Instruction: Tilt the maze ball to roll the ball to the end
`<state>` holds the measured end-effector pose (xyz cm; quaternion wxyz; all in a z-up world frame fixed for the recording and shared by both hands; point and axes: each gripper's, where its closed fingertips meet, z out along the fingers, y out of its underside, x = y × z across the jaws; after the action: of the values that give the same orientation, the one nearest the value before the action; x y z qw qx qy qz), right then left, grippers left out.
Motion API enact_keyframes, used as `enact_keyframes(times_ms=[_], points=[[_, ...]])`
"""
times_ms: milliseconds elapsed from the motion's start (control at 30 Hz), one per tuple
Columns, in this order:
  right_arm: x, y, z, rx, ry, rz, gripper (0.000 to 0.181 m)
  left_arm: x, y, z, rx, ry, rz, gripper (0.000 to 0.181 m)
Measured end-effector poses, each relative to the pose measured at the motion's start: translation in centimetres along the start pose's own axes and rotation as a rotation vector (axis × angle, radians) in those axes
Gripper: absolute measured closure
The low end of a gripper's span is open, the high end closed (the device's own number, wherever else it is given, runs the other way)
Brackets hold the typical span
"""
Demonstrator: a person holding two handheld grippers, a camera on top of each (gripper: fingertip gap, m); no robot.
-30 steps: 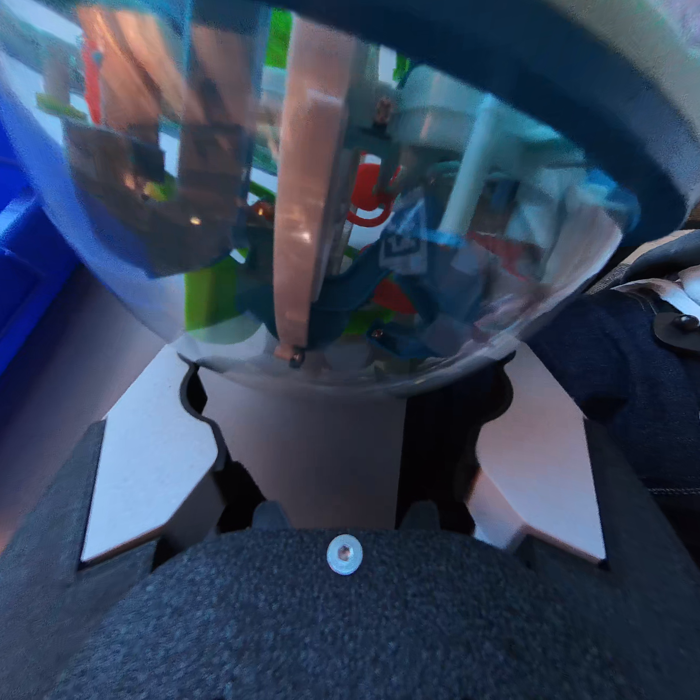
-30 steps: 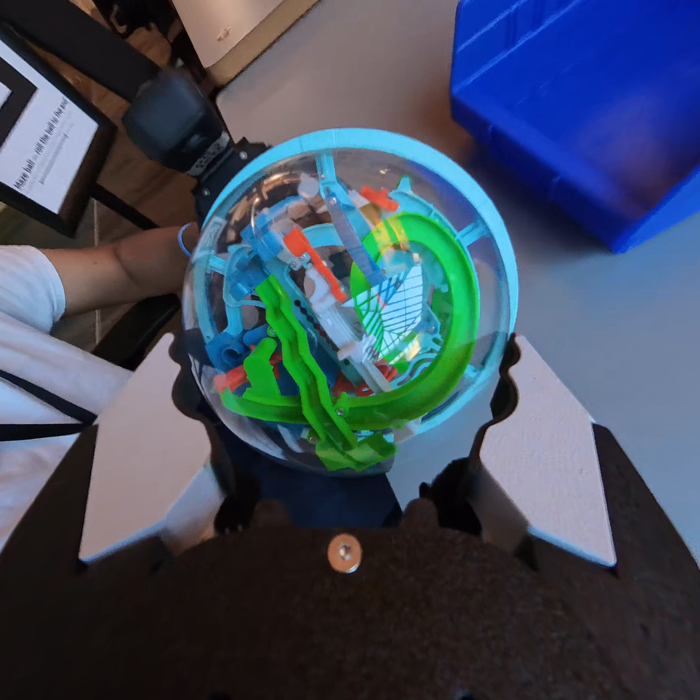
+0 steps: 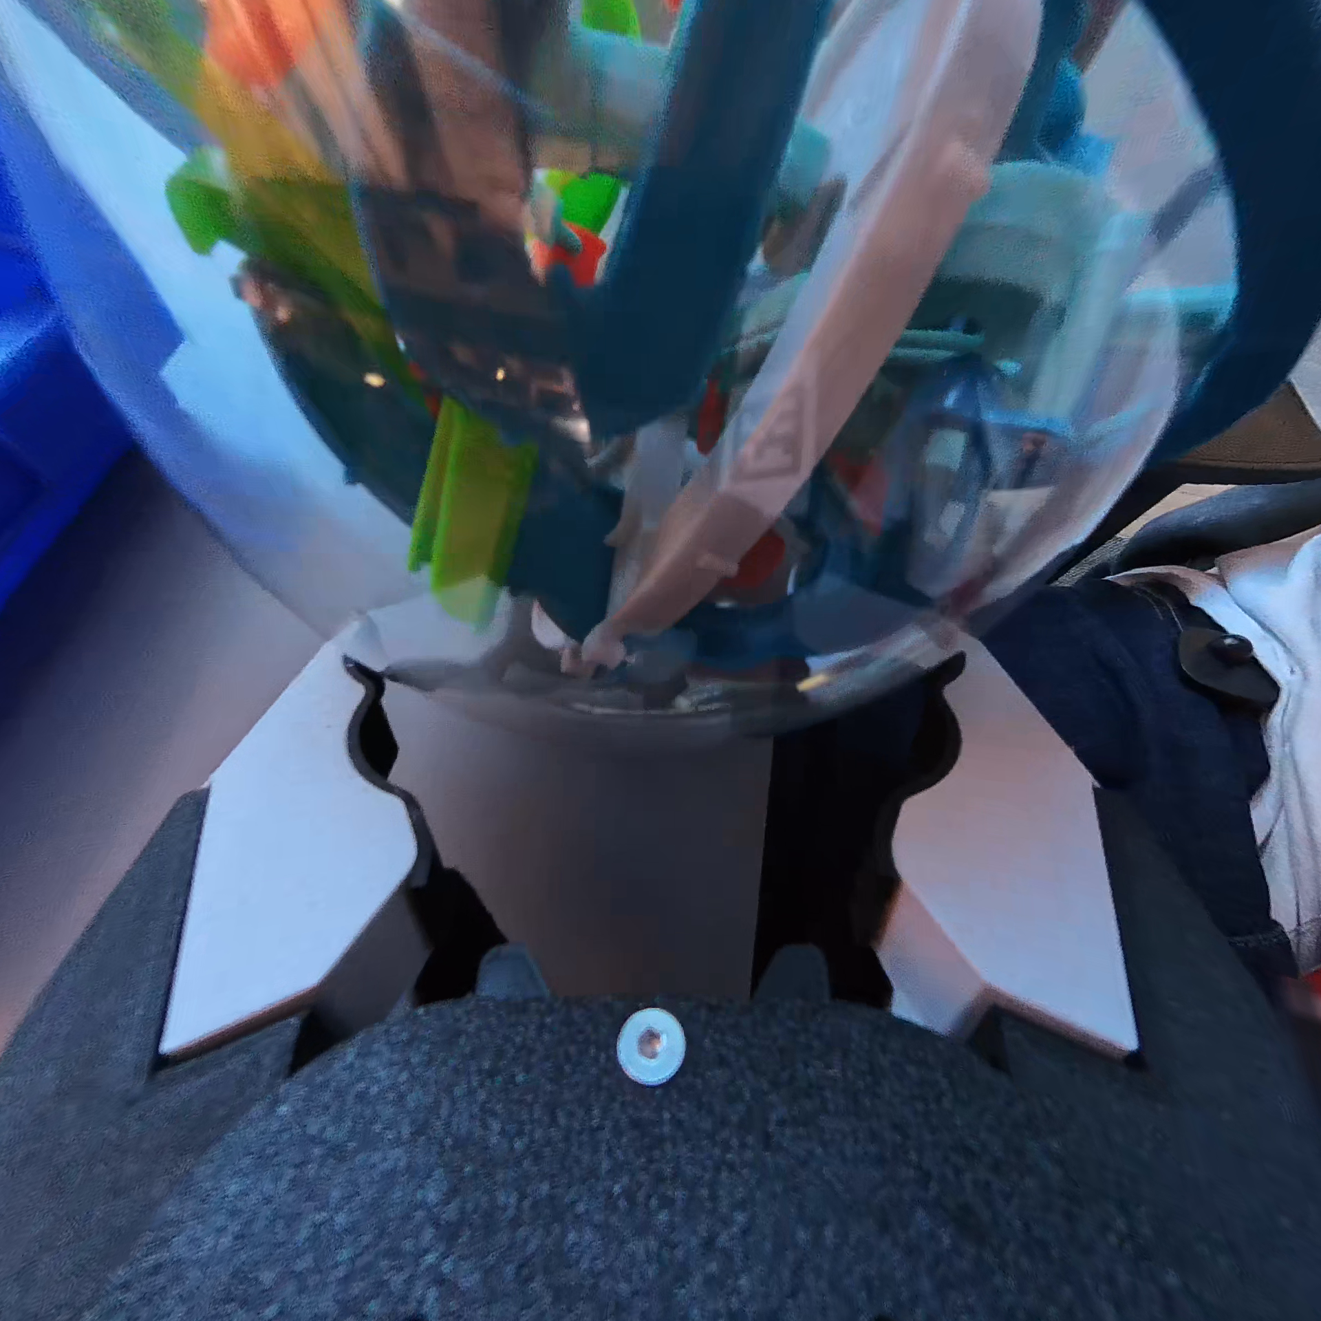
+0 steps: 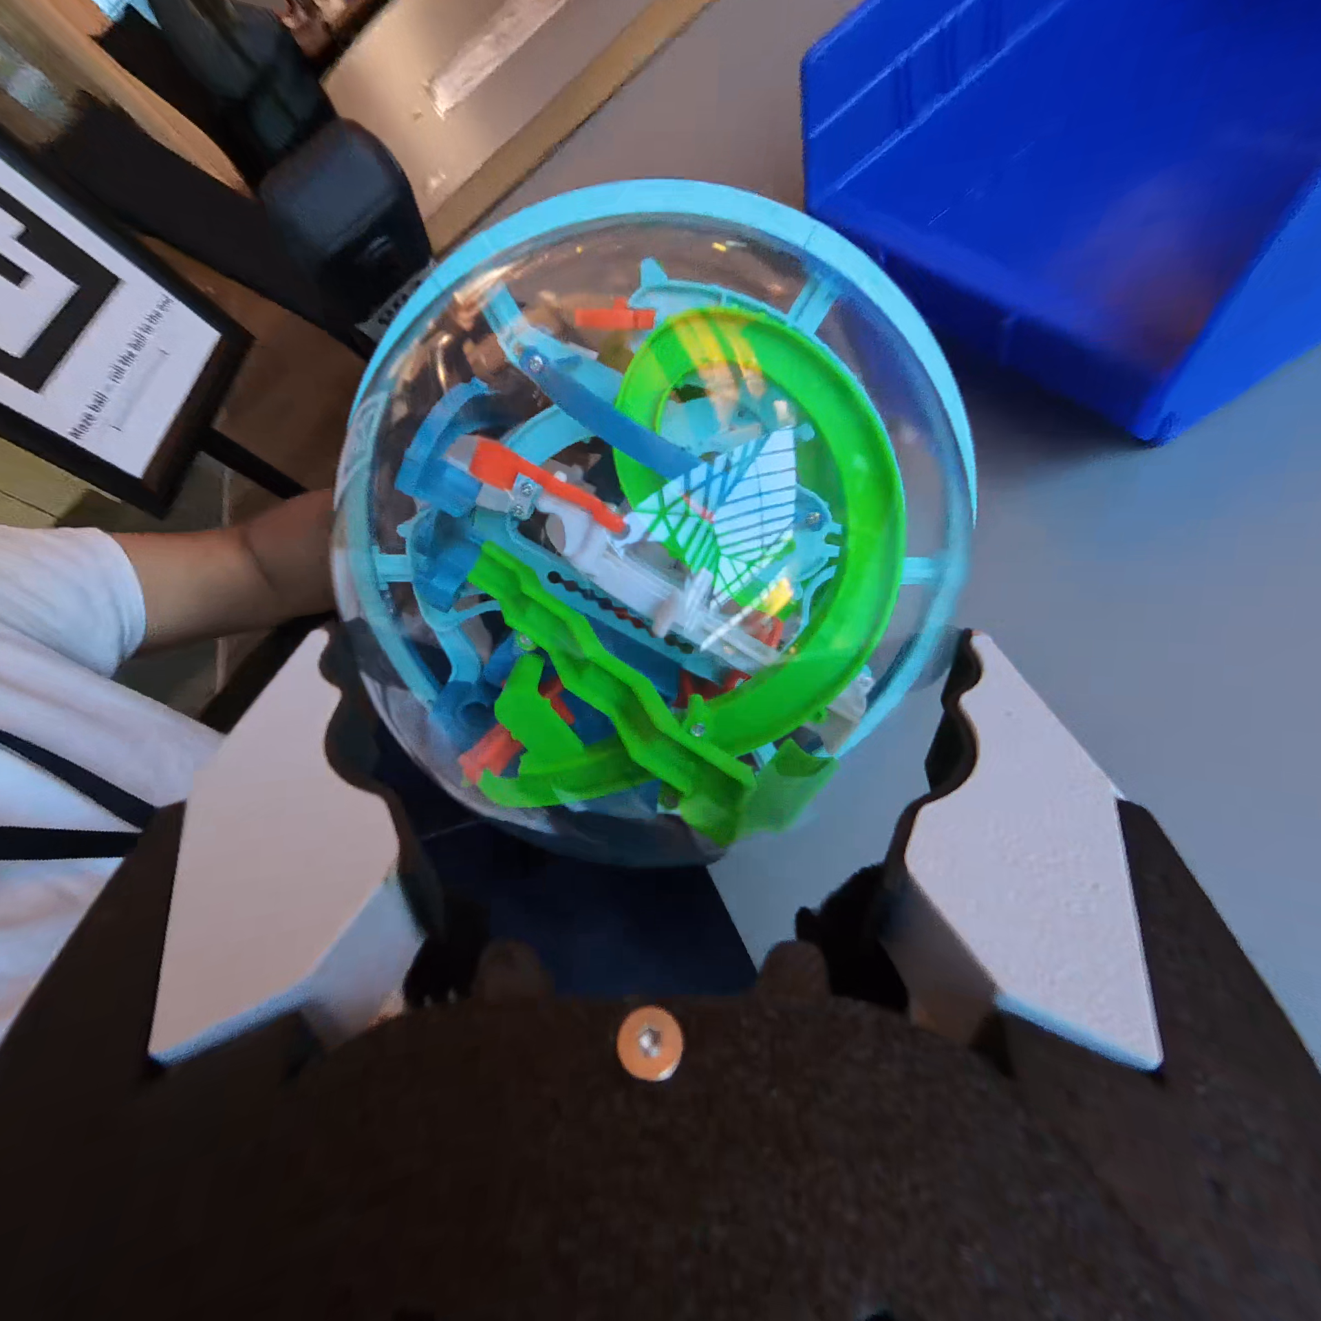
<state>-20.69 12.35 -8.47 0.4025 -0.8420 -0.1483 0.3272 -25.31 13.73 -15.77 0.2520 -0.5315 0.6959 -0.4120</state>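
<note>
- Two grippers bracketed the maze ball (image 4: pixel 654 529), a clear sphere with a pale blue ring around it and green, blue, orange and white tracks inside.
- Right gripper (image 4: pixel 647 668): its jaws stood wide, one white finger (image 4: pixel 286 822) at each lower flank of the maze ball; the dark inner edges met the shell at both sides, so it seemed to clasp the ball.
- Left gripper (image 3: pixel 650 679): jaws spread wide under the maze ball (image 3: pixel 715 357), whose curved shell filled the upper view and sat at the fingertips (image 3: pixel 314 822); whether the pads truly pressed it I could not tell, as the view was blurred.
- No small rolling ball could be made out within the maze ball.
- Beyond the maze ball, up and to the right, sat a blue bin (image 4: pixel 1086 200) on the grey table (image 4: pixel 1144 607).
- Left of the maze ball, a person's forearm (image 4: pixel 229 572) in a white sleeve reached in behind it.
- Farther left of the maze ball stood a black-framed sign (image 4: pixel 107 372).
</note>
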Motion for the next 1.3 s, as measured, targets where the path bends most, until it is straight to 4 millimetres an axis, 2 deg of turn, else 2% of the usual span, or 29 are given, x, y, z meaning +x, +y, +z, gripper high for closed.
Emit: enact_keyframes(times_ms=[33,233,333,433,500,700,733,767,900,1300], points=[[0.0,0.0,0.1,0.010,-0.006,0.010,0.027,-0.1,0.0,0.0,-0.001,-0.015,0.003,0.030],[-0.1,-0.2,0.6,-0.074,-0.007,-0.002,0.026,0.0,0.6,0.1,-0.037,0.008,-0.010,0.026],[-0.4,-0.4,1.0,-0.110,-0.019,-0.075,0.027,0.9,1.4,-0.1,-0.083,0.123,-0.076,0.025],[-0.7,-0.6,1.4,-0.115,-0.026,-0.119,0.027,1.5,1.0,-0.8,-0.055,0.253,-0.175,0.025],[-0.7,-0.7,1.5,-0.121,-0.024,-0.135,0.027,1.5,1.1,-0.9,-0.058,0.278,-0.189,0.026],[-0.8,-0.8,1.6,-0.214,0.019,-0.267,0.028,0.9,1.8,-0.3,-0.102,0.188,-0.117,0.021],[-0.9,-0.7,1.6,-0.224,0.024,-0.282,0.028,0.7,1.7,-0.3,-0.092,0.171,-0.103,0.027],[-0.9,-0.7,1.6,-0.225,0.029,-0.302,0.027,0.5,1.5,-0.5,-0.074,0.150,-0.087,0.023],[-1.1,-1.1,1.6,-0.177,0.033,-0.368,0.027,-0.2,0.8,-1.0,-0.013,0.088,-0.039,0.028],[-1.3,-1.8,1.7,-0.174,0.050,-0.528,0.026,-1.3,0.8,-1.0,-0.012,-0.035,0.034,0.028]])
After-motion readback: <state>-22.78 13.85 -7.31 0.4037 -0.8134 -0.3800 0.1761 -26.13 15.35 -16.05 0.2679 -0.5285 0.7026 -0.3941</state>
